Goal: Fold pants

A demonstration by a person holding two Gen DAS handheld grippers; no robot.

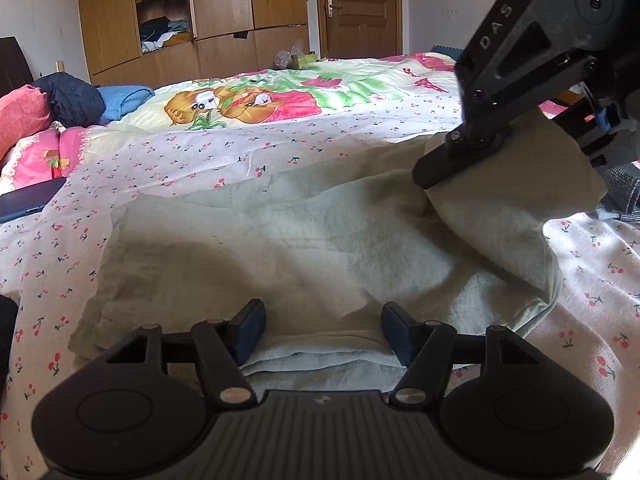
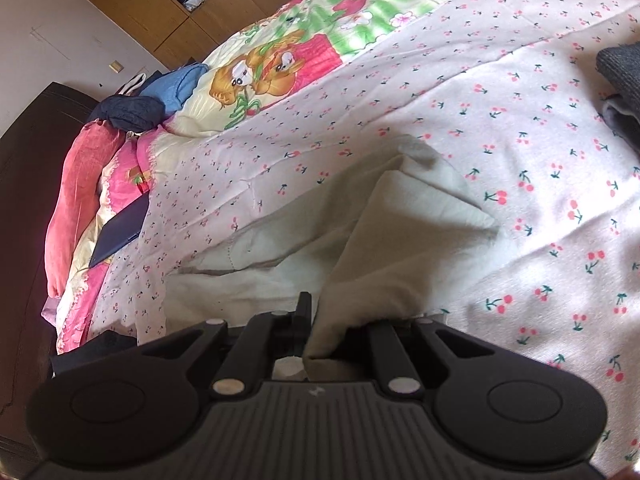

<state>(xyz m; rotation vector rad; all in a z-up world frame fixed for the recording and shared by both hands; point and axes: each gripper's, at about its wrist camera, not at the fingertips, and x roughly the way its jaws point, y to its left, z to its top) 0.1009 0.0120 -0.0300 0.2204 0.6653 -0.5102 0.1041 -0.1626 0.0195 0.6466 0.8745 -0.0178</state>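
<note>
The pale cream pants (image 1: 280, 248) lie folded flat on the cherry-print bedsheet (image 1: 180, 160). My left gripper (image 1: 324, 330) is open and empty, low over the near edge of the pants, its jaws wide apart. My right gripper (image 1: 430, 178) is shut on a corner of the pants and lifts that flap (image 1: 512, 200) above the right side. In the right wrist view the right gripper (image 2: 310, 316) pinches the cream fabric (image 2: 384, 232), which drapes forward from the jaws onto the bedsheet (image 2: 520, 140).
A cartoon quilt (image 1: 248, 100) covers the far bed. A red pillow (image 1: 20, 116), dark and blue clothes (image 1: 72, 98) and a dark tablet (image 1: 28, 200) lie left. Grey clothing (image 2: 620, 80) sits right. A wardrobe (image 1: 192, 12) and door (image 1: 360, 4) stand behind.
</note>
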